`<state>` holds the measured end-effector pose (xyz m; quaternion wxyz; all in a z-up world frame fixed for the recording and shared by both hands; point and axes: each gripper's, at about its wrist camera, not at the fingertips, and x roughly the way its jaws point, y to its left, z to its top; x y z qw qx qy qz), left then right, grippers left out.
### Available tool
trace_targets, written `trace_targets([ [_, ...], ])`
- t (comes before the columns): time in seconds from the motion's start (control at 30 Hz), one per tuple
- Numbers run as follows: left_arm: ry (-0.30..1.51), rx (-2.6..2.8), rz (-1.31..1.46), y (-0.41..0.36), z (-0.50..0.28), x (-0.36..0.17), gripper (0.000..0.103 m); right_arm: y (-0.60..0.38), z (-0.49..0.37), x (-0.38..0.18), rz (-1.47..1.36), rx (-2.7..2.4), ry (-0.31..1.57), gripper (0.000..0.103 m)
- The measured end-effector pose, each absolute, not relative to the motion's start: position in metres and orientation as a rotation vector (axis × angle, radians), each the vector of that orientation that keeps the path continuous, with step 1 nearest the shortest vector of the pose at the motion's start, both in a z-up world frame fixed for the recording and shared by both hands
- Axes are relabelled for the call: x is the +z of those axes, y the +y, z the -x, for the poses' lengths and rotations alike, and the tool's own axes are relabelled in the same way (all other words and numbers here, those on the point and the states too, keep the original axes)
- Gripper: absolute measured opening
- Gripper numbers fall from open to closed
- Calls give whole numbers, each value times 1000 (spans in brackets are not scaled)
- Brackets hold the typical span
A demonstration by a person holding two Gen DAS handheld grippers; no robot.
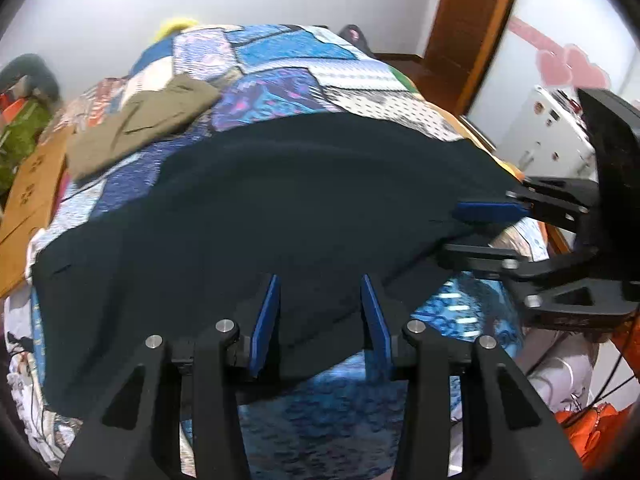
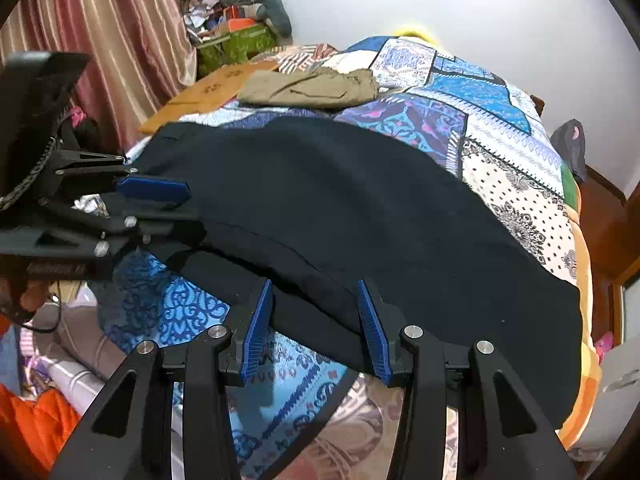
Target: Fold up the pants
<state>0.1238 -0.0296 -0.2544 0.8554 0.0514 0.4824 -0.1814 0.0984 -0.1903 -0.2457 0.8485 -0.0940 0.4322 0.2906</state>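
Observation:
Dark navy pants (image 1: pixel 280 208) lie spread across a patchwork bed cover (image 1: pixel 288 88); they also show in the right wrist view (image 2: pixel 360 216). My left gripper (image 1: pixel 320 312) is open, its blue pads astride the near edge of the pants. My right gripper (image 2: pixel 316 320) is open too, with the near folded edge of the pants between its pads. In the left wrist view the right gripper (image 1: pixel 480 232) sits at the pants' right end. In the right wrist view the left gripper (image 2: pixel 168 208) sits at their left end.
Folded olive-brown pants (image 1: pixel 152 120) lie further back on the bed, also in the right wrist view (image 2: pixel 312 88). A cardboard sheet (image 1: pixel 32 192) lies at the bed's left edge. A wooden door (image 1: pixel 468 20) and a white appliance (image 1: pixel 548 128) stand to the right. A striped curtain (image 2: pixel 100 40) hangs left.

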Motion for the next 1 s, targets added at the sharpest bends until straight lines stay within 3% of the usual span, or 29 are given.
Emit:
trace_targets([
  [0.1, 1011, -403, -134, -44, -122, -259, 51, -188, -100, -245, 216, 608, 896, 40],
  [0.23, 1004, -410, -163, -57, -126, -262, 52, -189, -106, -247, 197, 619, 892, 38],
  [0.4, 998, -390, -164, -60, -133, -264, 52, -186, -104, -242, 151, 661, 882, 15],
  [0.47, 972, -369, -177, -59, -134, -263, 33, -186, -104, -241, 139, 669, 873, 13],
  [0.53, 969, -368, -167, -56, -137, -263, 21, -186, -105, -239, 116, 682, 873, 13],
  [0.63, 964, -389, -126, -51, -140, -260, 12, -185, -105, -237, 106, 696, 874, 11],
  [1.0, 926, -405, -176, -55, -118, -244, 9, -187, -89, -225, 130, 722, 844, 10],
])
